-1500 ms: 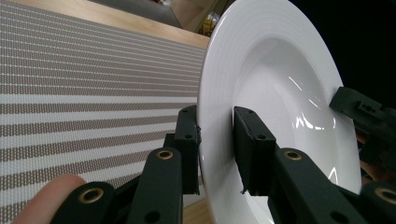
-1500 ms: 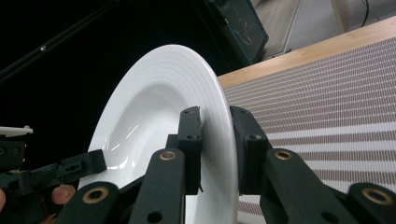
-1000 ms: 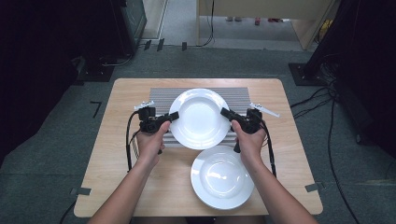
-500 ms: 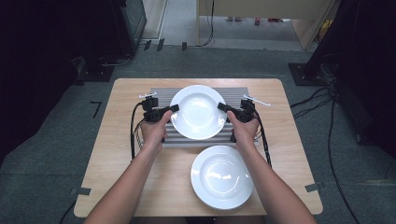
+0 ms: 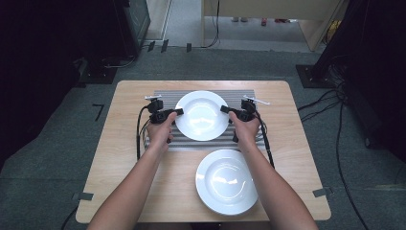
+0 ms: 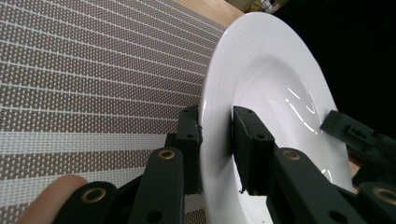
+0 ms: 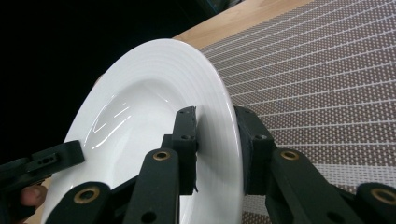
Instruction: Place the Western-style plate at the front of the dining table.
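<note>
the held plate [image 5: 201, 115] now sits farther toward the table's [image 5: 124, 143] far edge over the striped mat [image 5: 244, 95], its rim clamped by left gripper [image 5: 178, 111] and right gripper [image 5: 223, 109], one of two plates, the second plate [image 5: 226, 181] near the front edge.

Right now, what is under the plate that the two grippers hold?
Under the held plate lies the grey striped mat on the wooden table. The plate covers the mat's middle, so anything there cannot be seen.

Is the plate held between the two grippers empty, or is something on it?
Empty: the held plate shows a bare, glossy white bowl in the high view and both gripper views.
</note>
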`<state>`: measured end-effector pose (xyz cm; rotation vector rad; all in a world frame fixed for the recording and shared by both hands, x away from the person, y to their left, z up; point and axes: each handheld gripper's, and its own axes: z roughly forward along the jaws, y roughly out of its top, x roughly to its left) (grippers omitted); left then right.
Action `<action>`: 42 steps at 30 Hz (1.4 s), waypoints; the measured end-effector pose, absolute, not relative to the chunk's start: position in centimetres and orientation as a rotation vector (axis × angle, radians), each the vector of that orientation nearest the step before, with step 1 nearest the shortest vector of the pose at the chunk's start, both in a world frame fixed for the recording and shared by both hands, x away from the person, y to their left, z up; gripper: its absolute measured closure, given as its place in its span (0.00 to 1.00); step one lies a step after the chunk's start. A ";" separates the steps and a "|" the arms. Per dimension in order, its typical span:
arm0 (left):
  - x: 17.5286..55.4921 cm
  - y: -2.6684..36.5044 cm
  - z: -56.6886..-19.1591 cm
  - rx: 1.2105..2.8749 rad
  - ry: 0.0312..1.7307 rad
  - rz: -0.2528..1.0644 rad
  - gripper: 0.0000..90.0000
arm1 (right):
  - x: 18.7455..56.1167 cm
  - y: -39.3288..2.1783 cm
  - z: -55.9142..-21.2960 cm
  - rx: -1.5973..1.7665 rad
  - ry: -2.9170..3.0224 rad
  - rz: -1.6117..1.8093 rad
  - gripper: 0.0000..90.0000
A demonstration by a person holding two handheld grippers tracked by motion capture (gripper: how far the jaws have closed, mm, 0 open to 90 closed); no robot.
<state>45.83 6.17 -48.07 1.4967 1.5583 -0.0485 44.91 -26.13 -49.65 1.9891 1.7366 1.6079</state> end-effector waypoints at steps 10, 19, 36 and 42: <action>47.2 5.6 -48.7 1.522 1.599 -0.065 0.82 | 45.9 -26.1 -50.6 2.027 1.728 1.543 0.80; 47.7 5.6 -49.6 1.551 1.621 -0.077 0.81 | 46.3 -26.0 -51.4 2.049 1.728 1.510 0.79; 47.4 5.5 -50.5 1.613 1.606 0.021 0.63 | 46.3 -25.3 -51.4 1.955 1.783 1.399 0.71; 46.9 6.3 -49.8 1.620 1.620 0.056 0.43 | 46.0 -25.8 -50.4 1.895 1.792 1.290 0.64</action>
